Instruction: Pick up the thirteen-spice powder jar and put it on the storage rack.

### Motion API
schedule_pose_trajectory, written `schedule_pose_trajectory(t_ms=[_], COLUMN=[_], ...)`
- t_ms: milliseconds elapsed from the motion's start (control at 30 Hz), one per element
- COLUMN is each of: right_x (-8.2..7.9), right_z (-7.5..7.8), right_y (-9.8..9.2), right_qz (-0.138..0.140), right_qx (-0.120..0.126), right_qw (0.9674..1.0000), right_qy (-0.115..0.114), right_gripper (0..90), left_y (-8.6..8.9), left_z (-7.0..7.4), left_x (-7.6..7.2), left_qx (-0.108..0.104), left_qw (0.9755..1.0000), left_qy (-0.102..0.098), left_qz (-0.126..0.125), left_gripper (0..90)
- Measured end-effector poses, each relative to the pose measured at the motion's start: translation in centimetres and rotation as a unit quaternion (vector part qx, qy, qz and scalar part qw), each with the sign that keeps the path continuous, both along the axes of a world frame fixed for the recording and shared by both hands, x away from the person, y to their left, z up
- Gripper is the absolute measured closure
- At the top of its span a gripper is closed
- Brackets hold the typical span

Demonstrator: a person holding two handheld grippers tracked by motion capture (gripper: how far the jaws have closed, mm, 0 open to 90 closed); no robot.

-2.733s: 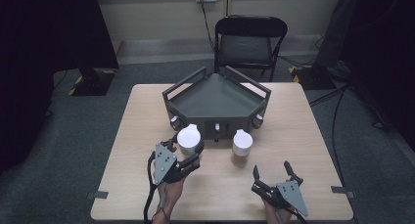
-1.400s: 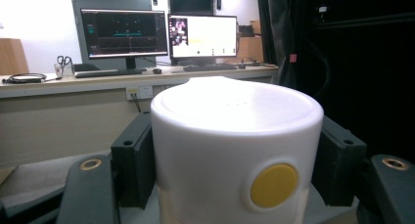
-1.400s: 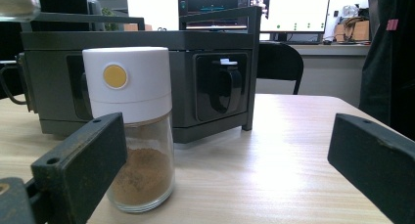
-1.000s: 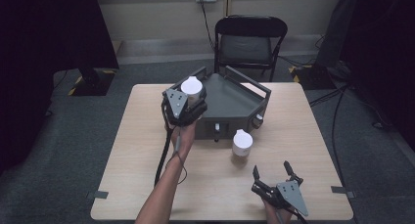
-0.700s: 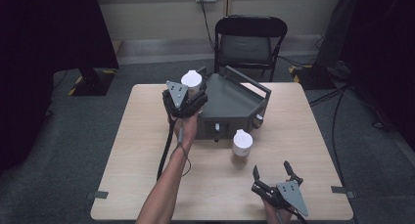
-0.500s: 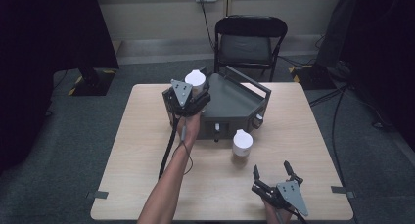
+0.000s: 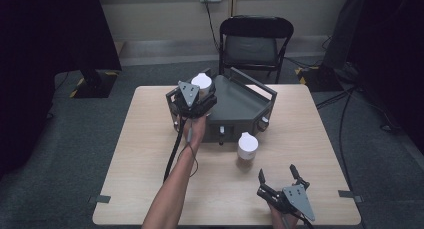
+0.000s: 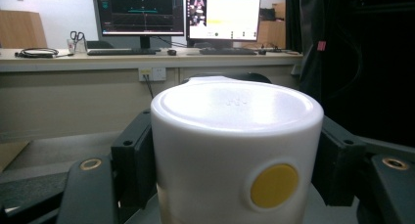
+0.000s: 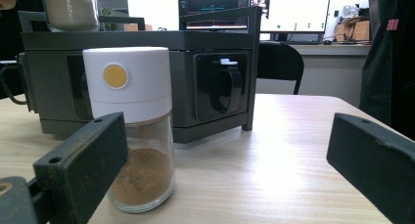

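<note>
While my left tongs (image 7: 200, 91) pinch the white cap of a jar (image 7: 202, 82) and hold it upright above the rack's (image 7: 240, 101) left rear corner, the second jar (image 7: 247, 150) waits on the table (image 7: 150, 139), just in front of the rack's front edge. In my left gripper view the black pads (image 8: 134, 163) press on both sides of the cap, its yellow dot turned toward the camera. The carried jar's long axis stands vertical, and the rack's top lies directly below and slightly to the right of it, so I judge the coming move to be a short drop straight down onto the rack, keeping the jar plumb. My right tongs (image 7: 281, 183) rest spread and empty near the table's front right corner. In my right gripper view the brown-filled jar (image 9: 132, 128) stands upright ahead and to the left of the gap between the jaws, nearer the left jaw, not touched by either. Of my two hands, the right is plainly the nearer to that jar; it would have to shift left and forward to bracket the cap.
</note>
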State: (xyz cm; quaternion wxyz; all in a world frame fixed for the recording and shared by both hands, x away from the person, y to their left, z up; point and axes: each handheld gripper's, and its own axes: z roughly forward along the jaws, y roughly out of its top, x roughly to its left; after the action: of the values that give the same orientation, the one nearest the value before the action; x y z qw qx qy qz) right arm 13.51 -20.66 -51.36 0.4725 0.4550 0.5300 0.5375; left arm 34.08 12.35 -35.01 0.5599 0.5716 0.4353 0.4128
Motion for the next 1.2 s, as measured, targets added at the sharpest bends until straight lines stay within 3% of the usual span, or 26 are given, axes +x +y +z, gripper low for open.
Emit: schedule_pose_trajectory(t_ms=[100, 267, 633, 733, 1100, 1200], right_x=[0.0, 0.0, 0.0, 0.0, 0.0, 0.0], right_z=[0.0, 0.0, 0.0, 0.0, 0.0, 0.0], right_y=[0.0, 0.0, 0.0, 0.0, 0.1, 0.2], right_qz=[0.0, 0.0, 0.0, -0.001, -0.004, -0.004], right_qx=[0.0, 0.0, 0.0, 0.0, 0.0, 0.0], right_qw=[1.0, 1.0, 1.0, 1.0, 1.0, 1.0], right_qy=[0.0, 0.0, 0.0, 0.0, 0.0, 0.001], right_gripper=[0.4, 0.4, 0.4, 0.4, 0.4, 0.4], left_y=[0.1, -0.3, 0.3, 0.4, 0.7, 1.0], left_z=[-0.1, -0.3, -0.8, -1.0, -1.2, -1.1], left_x=[0.2, 0.2, 0.4, 0.3, 0.4, 0.6], left_qx=[-0.005, 0.01, 0.005, -0.005, -0.002, -0.007], left_qw=[1.0, 0.9999, 0.9999, 0.9999, 0.9999, 0.9997], left_qy=[0.007, 0.009, 0.01, 0.009, 0.006, 0.014], left_qz=[-0.002, -0.003, -0.004, -0.004, -0.01, -0.017], left_gripper=[30.8, 30.8, 30.8, 30.6, 30.3, 25.2])
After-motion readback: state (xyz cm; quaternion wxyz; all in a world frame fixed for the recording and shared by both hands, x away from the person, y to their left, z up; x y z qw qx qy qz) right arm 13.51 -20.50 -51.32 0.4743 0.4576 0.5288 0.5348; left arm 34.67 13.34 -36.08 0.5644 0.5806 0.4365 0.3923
